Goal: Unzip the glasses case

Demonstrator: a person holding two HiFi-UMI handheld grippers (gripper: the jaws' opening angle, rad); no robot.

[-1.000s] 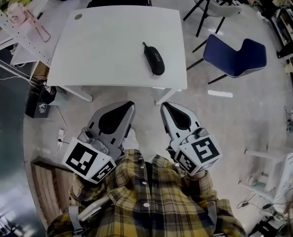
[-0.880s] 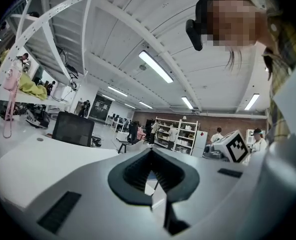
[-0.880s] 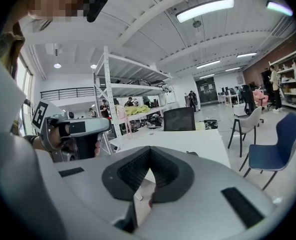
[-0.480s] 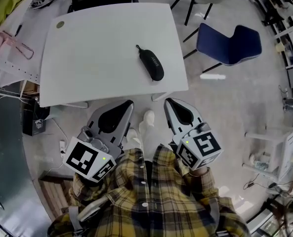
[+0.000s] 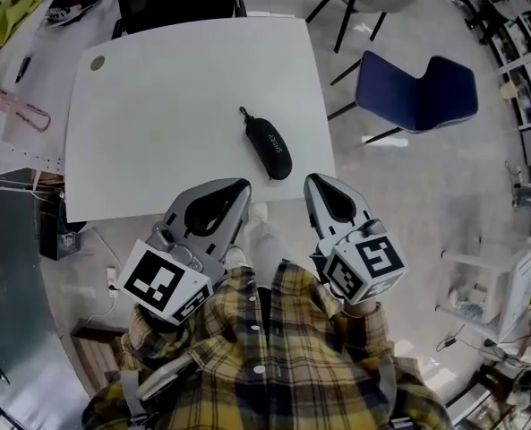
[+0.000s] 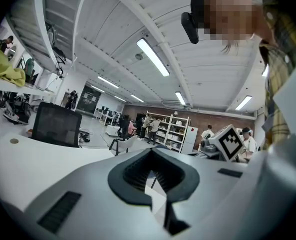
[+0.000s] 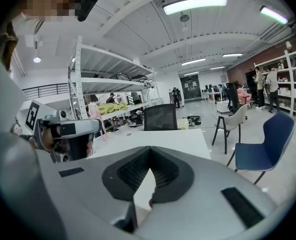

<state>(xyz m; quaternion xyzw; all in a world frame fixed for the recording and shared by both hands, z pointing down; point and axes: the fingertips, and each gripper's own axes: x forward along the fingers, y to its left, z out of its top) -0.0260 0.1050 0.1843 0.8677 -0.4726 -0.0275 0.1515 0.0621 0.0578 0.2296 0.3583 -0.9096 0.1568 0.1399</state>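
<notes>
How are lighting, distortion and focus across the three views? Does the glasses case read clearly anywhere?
Head view: even light, sharp; the black glasses case reads clearly on the white table, corners vignetted. Left gripper view: heavy fisheye, bright ceiling light, foreground soft, case not seen. Right gripper view: same fisheye and dark rim, ceiling light glaring.

**Head view.** A yellow-and-dark plaid shirt (image 5: 274,365) with white buttons (image 5: 252,330) is worn, at six o'clock. The left gripper (image 5: 234,188), at seven o'clock, and the right gripper (image 5: 323,181), at five o'clock, are shelled in pale grey with black teardrop insets. The left cube (image 5: 164,282) and right cube (image 5: 365,269) are faced with black-and-white square markers.
</notes>
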